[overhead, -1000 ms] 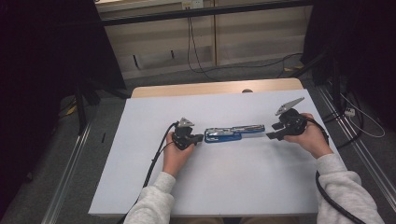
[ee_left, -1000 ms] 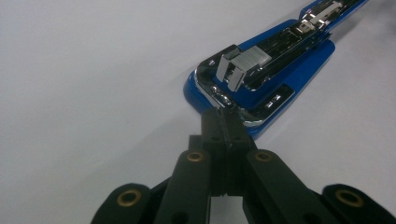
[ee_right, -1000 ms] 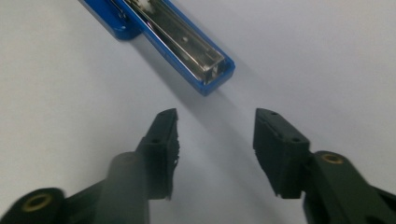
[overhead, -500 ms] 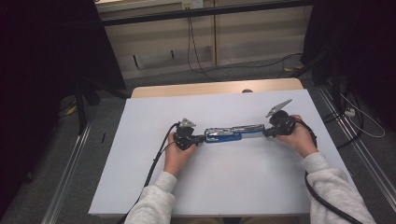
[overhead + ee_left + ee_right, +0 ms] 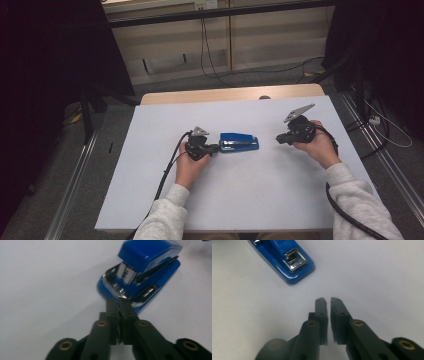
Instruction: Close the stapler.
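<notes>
A blue stapler (image 5: 239, 142) lies folded shut on the white table (image 5: 250, 200), near its middle. My left gripper (image 5: 216, 148) rests at the stapler's left end. In the left gripper view its jaws (image 5: 119, 301) have just been opening to a thin slit, tips against the stapler's (image 5: 147, 267) hinged rear, with nothing visibly pinched. My right gripper (image 5: 278, 140) hovers a short way off the stapler's right end. Its jaws (image 5: 327, 301) have also just been opening to a narrow gap with nothing between them; the stapler's (image 5: 284, 257) metal-plated front end lies ahead to the upper left.
A cable (image 5: 167, 172) trails from the left gripper toward the near table edge, and another (image 5: 345, 210) runs along the right sleeve. A strip of bare wood (image 5: 230, 95) borders the table's far side. Floor cables and dark stands lie beyond.
The stapler, stretched out long between both grippers before, now lies folded and shorter. The right gripper has drawn back to the right, away from its end. The left hand stayed put.
</notes>
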A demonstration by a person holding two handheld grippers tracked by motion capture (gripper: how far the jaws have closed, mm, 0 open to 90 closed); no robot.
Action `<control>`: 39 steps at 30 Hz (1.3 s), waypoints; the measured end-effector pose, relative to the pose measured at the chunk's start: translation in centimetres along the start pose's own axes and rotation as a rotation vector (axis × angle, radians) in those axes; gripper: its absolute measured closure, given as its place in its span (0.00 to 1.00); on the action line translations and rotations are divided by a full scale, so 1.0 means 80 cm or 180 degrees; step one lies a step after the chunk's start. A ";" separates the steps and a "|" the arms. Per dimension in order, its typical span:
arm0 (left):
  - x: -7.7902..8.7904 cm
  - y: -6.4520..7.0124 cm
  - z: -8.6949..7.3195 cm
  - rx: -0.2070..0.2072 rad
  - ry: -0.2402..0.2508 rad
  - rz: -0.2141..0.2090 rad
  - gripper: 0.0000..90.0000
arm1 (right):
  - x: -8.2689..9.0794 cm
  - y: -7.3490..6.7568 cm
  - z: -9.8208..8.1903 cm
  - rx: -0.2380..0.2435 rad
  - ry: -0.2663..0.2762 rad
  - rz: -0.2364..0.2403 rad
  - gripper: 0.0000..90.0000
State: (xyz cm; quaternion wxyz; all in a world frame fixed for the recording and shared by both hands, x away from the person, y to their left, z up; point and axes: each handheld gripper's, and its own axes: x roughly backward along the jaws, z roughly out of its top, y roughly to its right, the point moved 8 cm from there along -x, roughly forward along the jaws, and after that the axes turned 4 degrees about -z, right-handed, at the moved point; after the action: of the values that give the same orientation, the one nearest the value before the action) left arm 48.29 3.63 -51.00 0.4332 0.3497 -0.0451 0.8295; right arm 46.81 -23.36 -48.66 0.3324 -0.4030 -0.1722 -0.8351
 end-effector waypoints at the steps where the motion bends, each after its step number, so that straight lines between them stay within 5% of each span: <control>1: 0.003 0.001 0.001 0.0032 0.0014 -0.0024 0.77 | 0.001 -0.001 0.000 0.0003 0.0018 -0.0010 0.84; 4: 0.013 0.004 0.004 0.0054 0.0065 -0.0041 0.60 | 0.006 -0.003 -0.002 -0.0095 0.0065 0.0073 0.68; 16: 0.049 0.016 0.004 0.0034 0.0153 -0.0238 0.22 | 0.016 -0.013 -0.008 -0.0276 0.0153 0.0115 0.37; 25: 0.068 0.022 -0.001 0.0037 0.0246 -0.0362 0.13 | 0.021 -0.024 -0.015 -0.0374 0.0196 0.0133 0.22; 39: 0.099 0.020 -0.016 0.0011 0.0302 -0.0408 0.09 | 0.037 -0.041 -0.038 -0.0328 0.0166 0.0101 0.18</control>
State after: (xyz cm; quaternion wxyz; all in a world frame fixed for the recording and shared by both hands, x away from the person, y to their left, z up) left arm 43.42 8.56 -46.71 0.4865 0.3128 -0.0006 0.8157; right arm 41.46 -23.92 -48.27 0.3289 -0.4004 -0.1138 -0.8477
